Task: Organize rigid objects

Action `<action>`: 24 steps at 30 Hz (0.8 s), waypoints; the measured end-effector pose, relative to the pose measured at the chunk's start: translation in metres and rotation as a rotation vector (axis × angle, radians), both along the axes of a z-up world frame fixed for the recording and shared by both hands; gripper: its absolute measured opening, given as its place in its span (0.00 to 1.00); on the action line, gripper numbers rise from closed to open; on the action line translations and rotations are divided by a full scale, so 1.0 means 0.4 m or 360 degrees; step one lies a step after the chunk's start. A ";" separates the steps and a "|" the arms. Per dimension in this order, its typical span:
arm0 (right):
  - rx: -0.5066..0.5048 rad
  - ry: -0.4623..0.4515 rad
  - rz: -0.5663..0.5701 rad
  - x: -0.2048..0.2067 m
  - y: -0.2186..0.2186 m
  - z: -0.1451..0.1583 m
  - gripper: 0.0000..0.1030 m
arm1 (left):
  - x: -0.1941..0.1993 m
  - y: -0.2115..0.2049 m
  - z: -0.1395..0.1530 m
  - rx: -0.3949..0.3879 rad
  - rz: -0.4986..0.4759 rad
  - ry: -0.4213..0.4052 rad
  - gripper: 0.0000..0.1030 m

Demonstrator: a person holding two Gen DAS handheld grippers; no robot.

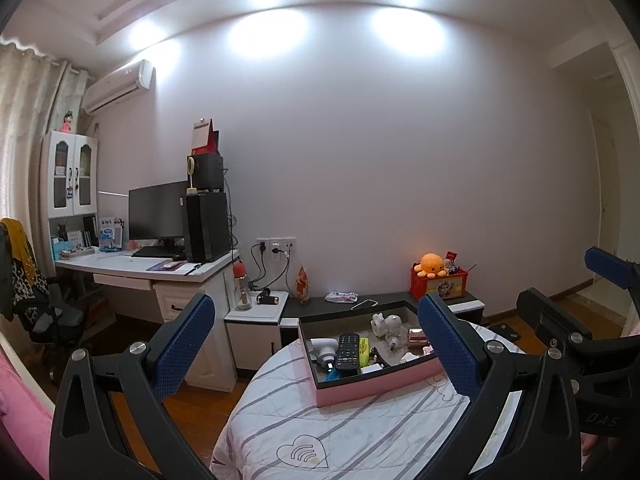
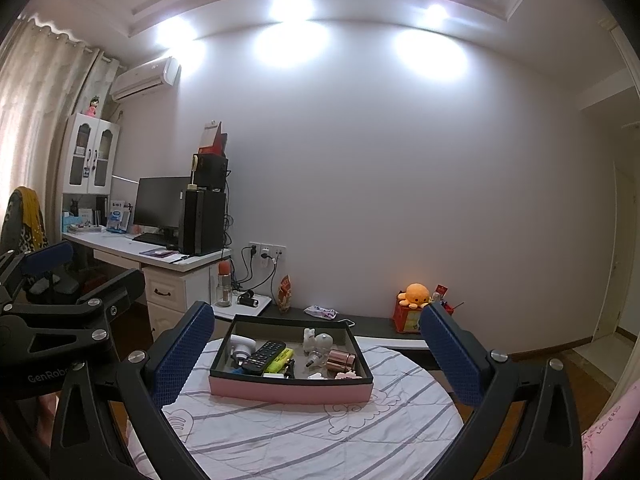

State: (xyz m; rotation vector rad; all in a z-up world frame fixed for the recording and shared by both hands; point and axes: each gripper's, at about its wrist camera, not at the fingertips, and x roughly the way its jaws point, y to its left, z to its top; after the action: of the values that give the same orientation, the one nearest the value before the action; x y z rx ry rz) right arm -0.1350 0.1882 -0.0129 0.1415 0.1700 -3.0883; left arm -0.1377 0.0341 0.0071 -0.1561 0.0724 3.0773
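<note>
"GenRobo" lettering on left claw beside pink box

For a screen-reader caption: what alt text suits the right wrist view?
An open right tool faces a pink box on a striped quilt, holding a black remote and small items. A desk with monitor stands behind.
</note>
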 end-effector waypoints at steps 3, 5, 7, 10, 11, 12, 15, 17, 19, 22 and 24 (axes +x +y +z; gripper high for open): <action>-0.0002 0.0004 -0.0002 -0.001 0.001 -0.001 1.00 | 0.001 -0.001 -0.002 0.0002 -0.0004 0.0012 1.00; -0.0003 0.0004 0.0000 -0.001 0.001 -0.003 1.00 | 0.002 0.000 -0.002 0.0001 -0.0001 0.0019 1.00; -0.0003 0.0003 -0.0002 -0.003 0.000 -0.004 1.00 | 0.001 0.000 -0.002 -0.0001 0.0003 0.0022 1.00; -0.0005 0.0005 -0.0006 -0.001 0.001 -0.002 1.00 | 0.000 0.001 -0.002 -0.0002 0.0003 0.0022 1.00; -0.0005 0.0002 -0.0008 -0.002 0.001 -0.003 1.00 | -0.001 0.002 -0.002 -0.0004 0.0003 0.0020 1.00; -0.0004 0.0004 -0.0013 -0.002 0.002 -0.003 1.00 | 0.000 0.001 -0.002 -0.0003 0.0002 0.0021 1.00; -0.0005 -0.0002 -0.0015 -0.004 0.005 -0.004 1.00 | -0.002 0.000 0.000 -0.0008 0.0003 0.0020 1.00; -0.0007 -0.0004 -0.0018 -0.003 0.006 -0.005 1.00 | -0.004 0.001 0.001 -0.0013 0.0001 0.0015 1.00; -0.0007 -0.0008 -0.0020 -0.003 0.006 -0.005 1.00 | -0.004 0.001 0.001 -0.0012 0.0002 0.0016 1.00; -0.0007 -0.0010 -0.0024 -0.002 0.007 -0.004 1.00 | -0.006 0.000 0.001 -0.0012 -0.0002 0.0014 1.00; -0.0010 -0.0011 -0.0026 -0.001 0.008 -0.003 1.00 | -0.005 0.001 0.000 -0.0015 0.0000 0.0016 1.00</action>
State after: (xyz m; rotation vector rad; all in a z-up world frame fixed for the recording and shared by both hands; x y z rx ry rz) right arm -0.1356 0.1914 -0.0143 0.1537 0.1595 -3.1037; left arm -0.1399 0.0346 0.0072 -0.1415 0.0872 3.0781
